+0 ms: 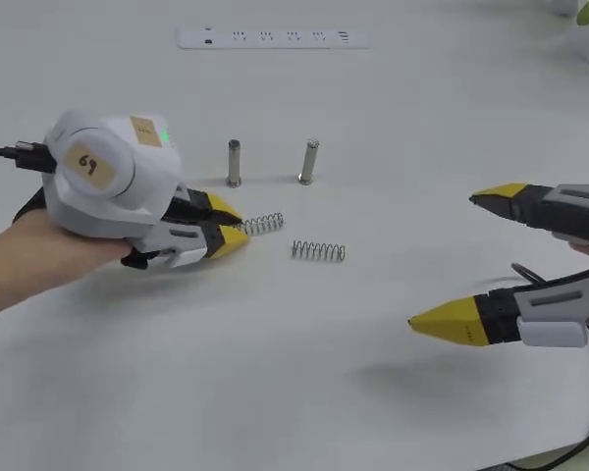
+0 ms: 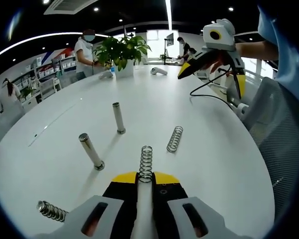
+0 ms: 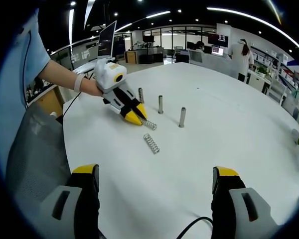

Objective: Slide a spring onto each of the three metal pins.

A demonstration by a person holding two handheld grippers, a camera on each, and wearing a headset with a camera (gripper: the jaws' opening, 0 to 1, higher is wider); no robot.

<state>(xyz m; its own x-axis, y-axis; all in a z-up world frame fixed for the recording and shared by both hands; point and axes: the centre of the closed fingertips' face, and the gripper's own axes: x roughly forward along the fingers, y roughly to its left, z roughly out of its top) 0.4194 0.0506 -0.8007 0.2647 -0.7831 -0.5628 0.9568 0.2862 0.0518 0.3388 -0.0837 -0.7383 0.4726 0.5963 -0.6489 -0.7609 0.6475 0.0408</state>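
The right hand-held gripper [image 1: 444, 260], nearest at 4 o'clock in the head view, hangs over the white surface [image 1: 275, 383] with its yellow-tipped jaws wide apart, holding nothing. Farther in, near the centre, a loose spring [image 1: 318, 251] lies on its side. Just beyond it, at 9 o'clock, the left hand-held gripper [image 1: 240, 226] is closed on one end of the held spring [image 1: 265, 224], whose free end points towards 3 o'clock. Beyond both, at 12 o'clock, two bare metal pins stand upright: the left pin [image 1: 235, 162] and the right pin [image 1: 309, 162]. In the left gripper view, at 8 o'clock, a third pin [image 2: 40, 205] already carries a fitted spring [image 2: 55, 212]. Farthest off lies a power strip [image 1: 272, 38].

The likely trouble is that the held spring, pinched at one end only, may sag or flex, so its open end could catch on a pin's top rather than slide over. A hard squeeze could make it spring out of the jaws. The pins look free-standing, so a sideways push might topple one. A nudge might also set the loose spring rolling.
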